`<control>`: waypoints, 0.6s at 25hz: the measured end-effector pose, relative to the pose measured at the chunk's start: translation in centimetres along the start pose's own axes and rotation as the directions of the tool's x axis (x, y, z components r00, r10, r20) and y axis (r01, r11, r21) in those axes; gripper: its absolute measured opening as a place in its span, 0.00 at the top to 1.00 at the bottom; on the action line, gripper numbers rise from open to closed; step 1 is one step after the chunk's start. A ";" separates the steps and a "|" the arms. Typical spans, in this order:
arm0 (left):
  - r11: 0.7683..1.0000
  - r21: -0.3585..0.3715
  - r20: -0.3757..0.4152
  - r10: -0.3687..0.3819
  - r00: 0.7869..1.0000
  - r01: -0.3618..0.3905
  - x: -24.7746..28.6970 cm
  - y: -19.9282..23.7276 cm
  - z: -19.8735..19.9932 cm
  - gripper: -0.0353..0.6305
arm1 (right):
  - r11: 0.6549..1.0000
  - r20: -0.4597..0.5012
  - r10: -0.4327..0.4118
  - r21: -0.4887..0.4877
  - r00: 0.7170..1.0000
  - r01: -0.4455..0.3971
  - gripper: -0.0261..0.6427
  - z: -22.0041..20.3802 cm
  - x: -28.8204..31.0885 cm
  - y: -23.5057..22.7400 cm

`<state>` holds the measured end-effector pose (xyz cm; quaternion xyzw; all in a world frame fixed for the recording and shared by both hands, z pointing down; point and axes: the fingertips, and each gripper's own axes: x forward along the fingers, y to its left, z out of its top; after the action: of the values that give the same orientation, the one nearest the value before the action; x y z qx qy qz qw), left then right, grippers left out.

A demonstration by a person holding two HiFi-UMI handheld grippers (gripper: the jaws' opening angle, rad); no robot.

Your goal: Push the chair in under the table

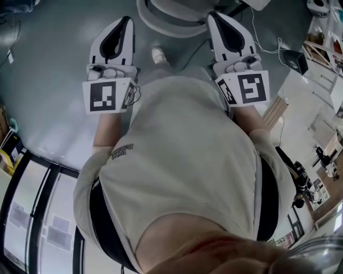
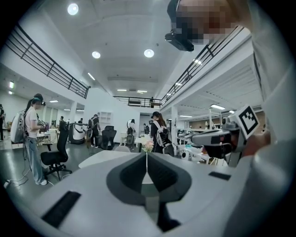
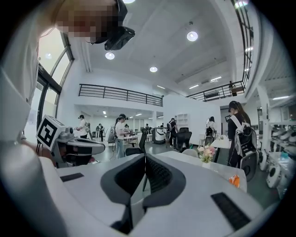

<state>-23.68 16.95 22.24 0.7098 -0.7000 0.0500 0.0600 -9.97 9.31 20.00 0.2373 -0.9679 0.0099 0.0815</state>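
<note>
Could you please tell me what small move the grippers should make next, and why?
Probably bring both grippers forward to the pale chair at the round table. The left gripper and right gripper are shut and empty, and the chair stands ahead of them, untouched, so pushing cannot begin yet.

Right gripper: centre, jaws shut, nothing between them.
Left gripper: 9 o'clock, its marker cube at the outer end.
Table: white, 4 o'clock, beyond the jaws.
Flowers: pink, on the table, 3 o'clock.
Orange thing: small, on the table, 4 o'clock.
Grey chair: at the table's far edge.
Black chair: behind the jaw tips, centre.
Person with backpack: 3 o'clock, back turned.
Railing: balcony, 11 o'clock.
</note>
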 end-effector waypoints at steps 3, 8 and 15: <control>0.999 -0.009 0.008 -0.032 0.999 0.032 0.8 0.6 0.3 0.93 | 1.000 -0.009 -0.023 -0.002 1.000 0.023 0.95 0.0 0.5 -0.1; 0.997 -0.004 0.010 -0.072 0.997 0.072 2.7 -0.4 0.9 0.93 | 0.999 -0.007 -0.047 0.000 0.999 0.047 0.95 0.0 0.1 -1.5; 0.997 0.006 -0.023 -0.081 0.996 0.082 4.3 -1.4 1.9 0.93 | 0.998 0.006 -0.063 0.015 0.998 0.063 0.95 0.6 0.0 -3.2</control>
<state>-22.25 12.43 20.96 0.7374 -0.6696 0.0581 0.0675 -8.54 6.44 19.34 0.2685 -0.9601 0.0138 0.0771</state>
